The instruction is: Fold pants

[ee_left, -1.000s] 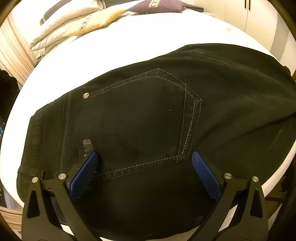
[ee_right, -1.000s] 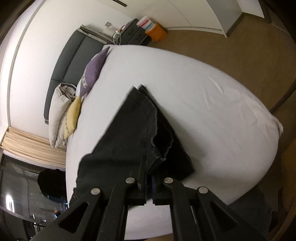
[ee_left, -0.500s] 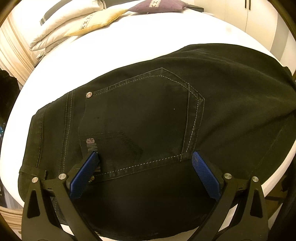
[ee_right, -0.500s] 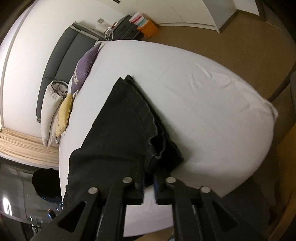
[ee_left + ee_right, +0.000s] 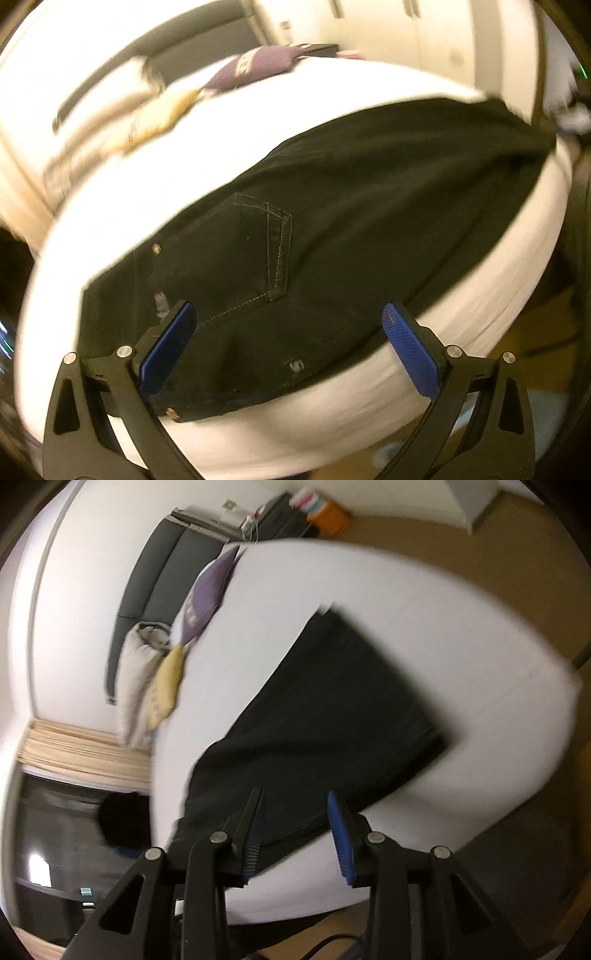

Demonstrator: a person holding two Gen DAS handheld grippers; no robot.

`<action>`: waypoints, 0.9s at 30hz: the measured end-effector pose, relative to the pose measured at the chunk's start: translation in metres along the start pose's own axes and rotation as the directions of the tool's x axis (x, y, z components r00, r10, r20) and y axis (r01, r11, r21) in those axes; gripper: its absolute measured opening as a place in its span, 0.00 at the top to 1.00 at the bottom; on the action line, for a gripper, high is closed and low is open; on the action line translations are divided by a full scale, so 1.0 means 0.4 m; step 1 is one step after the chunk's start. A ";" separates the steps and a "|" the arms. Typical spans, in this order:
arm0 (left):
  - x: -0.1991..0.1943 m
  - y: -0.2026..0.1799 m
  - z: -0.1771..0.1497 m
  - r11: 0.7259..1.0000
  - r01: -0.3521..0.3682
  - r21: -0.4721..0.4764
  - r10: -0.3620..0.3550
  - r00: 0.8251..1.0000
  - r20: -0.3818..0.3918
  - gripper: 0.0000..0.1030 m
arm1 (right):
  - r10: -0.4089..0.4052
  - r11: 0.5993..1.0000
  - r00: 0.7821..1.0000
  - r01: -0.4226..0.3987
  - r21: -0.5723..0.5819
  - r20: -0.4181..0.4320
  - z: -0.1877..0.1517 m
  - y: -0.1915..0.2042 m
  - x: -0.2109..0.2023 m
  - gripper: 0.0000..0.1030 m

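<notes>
The pants (image 5: 332,716), let go and laid folded ahead of the open, empty right claw (image 5: 295,830), look nearly done.

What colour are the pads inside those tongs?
Blue, with a fine grid texture; the pads show best in the left wrist view.

We see both views smeared by motion blur. Beyond the pants (image 5: 369,206), the pillows (image 5: 122,107) at the bed's (image 5: 332,417) head are streaked, their patterns unreadable; the waistband label (image 5: 160,304) is illegible.
</notes>
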State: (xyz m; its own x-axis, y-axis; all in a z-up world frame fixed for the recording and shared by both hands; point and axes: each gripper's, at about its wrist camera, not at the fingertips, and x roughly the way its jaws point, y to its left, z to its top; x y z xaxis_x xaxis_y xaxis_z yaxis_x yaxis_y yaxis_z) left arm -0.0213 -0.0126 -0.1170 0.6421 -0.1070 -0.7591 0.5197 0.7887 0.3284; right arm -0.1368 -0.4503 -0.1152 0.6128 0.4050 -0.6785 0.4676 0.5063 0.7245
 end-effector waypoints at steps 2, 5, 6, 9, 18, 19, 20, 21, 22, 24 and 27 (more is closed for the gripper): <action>0.020 -0.017 -0.014 0.997 -0.040 0.062 0.041 0.999 -0.005 0.00 | 0.056 0.997 0.997 -0.054 0.049 -0.044 -0.015 -0.003 0.040 0.63; 0.035 -0.010 -0.023 0.998 -0.021 0.057 0.021 1.000 0.001 0.00 | 0.086 0.995 0.992 -0.082 0.049 -0.091 -0.045 0.022 0.085 0.63; 0.036 -0.008 -0.021 0.998 -0.023 0.063 0.023 1.000 0.004 0.00 | 0.093 0.996 0.990 -0.091 0.027 -0.106 -0.054 0.042 0.100 0.63; 0.058 -0.007 -0.028 0.994 -0.016 0.107 0.016 1.000 0.000 0.11 | 0.113 0.991 0.980 -0.123 -0.052 -0.163 -0.086 0.119 0.153 0.63; 0.073 -0.039 -0.041 0.985 0.100 0.142 -0.101 0.995 0.004 0.72 | 0.022 0.969 0.936 -0.107 -0.222 -0.353 -0.225 0.255 0.359 0.63; 0.071 -0.048 -0.043 0.983 0.094 0.155 -0.097 0.995 0.010 0.75 | 0.044 0.980 0.933 -0.110 -0.164 -0.358 -0.226 0.235 0.378 0.63; 0.070 -0.052 -0.044 0.982 0.097 0.165 -0.101 0.995 0.016 0.81 | 0.069 0.986 0.930 -0.119 -0.119 -0.362 -0.228 0.219 0.386 0.63; 0.059 -0.048 -0.046 0.982 0.102 0.162 -0.106 0.994 0.020 0.85 | 0.104 0.988 0.928 -0.139 -0.073 -0.358 -0.228 0.208 0.395 0.63; 0.052 -0.043 -0.046 0.982 0.112 0.152 -0.117 0.993 0.028 0.86 | 0.144 0.985 0.926 -0.167 -0.036 -0.348 -0.227 0.202 0.404 0.63; 0.046 -0.031 -0.042 0.982 0.130 0.138 -0.136 0.990 0.039 0.90 | 0.153 0.987 0.930 -0.160 0.008 -0.334 -0.227 0.193 0.418 0.63; 0.033 -0.022 -0.049 0.979 0.147 0.144 -0.155 0.987 0.048 0.92 | 0.171 0.984 0.927 -0.144 0.104 -0.333 -0.230 0.168 0.443 0.64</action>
State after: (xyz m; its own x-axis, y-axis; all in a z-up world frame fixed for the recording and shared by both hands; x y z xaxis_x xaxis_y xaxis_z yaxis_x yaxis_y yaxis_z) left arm -0.0284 -0.0090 -0.1408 0.5801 -0.2571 -0.7729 0.6841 0.6688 0.2910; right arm -0.0553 -0.2745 -0.1979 0.4359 0.7158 -0.5455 0.4382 0.3606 0.8234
